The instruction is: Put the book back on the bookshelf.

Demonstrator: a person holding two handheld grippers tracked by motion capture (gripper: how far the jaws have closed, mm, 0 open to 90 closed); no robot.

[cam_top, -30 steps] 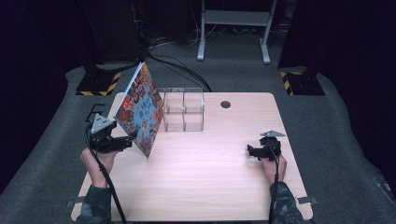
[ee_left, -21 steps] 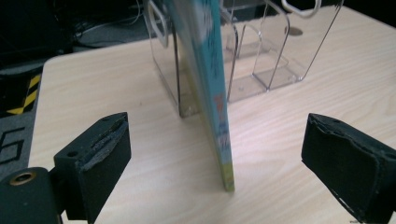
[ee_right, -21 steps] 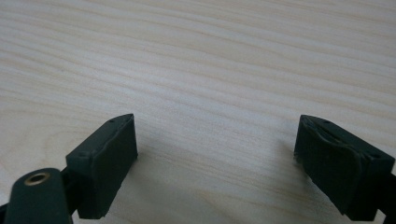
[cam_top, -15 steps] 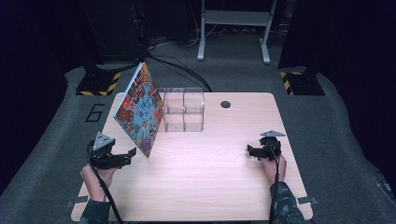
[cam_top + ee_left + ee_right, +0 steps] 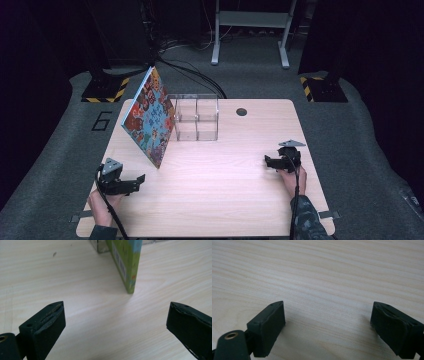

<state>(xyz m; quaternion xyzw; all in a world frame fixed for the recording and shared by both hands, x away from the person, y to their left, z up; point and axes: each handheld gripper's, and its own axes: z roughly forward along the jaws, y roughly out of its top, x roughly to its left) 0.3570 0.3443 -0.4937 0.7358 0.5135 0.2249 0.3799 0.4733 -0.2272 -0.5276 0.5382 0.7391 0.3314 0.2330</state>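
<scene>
Leaning on the clear acrylic organizer [image 5: 196, 117], the picture book [image 5: 149, 119] stands tilted just ahead of the left gripper [image 5: 131, 184], whose empty jaws have just been opening wide. Looks stiff, light, glossy-slick, so grip its near bottom corner w/ care; right gripper [image 5: 270, 162] rests wide and empty on the table [image 5: 220, 190], well apart.

A colourful book [image 5: 148, 117] leans against a clear acrylic organiser [image 5: 196, 117] at upper left of the table [image 5: 220, 195]; centre and lower frame are bare wood, open to pass.

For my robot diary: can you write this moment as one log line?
book: leaning on clear box | left gripper: open, empty, jaws just opened | right gripper: open, empty
</scene>
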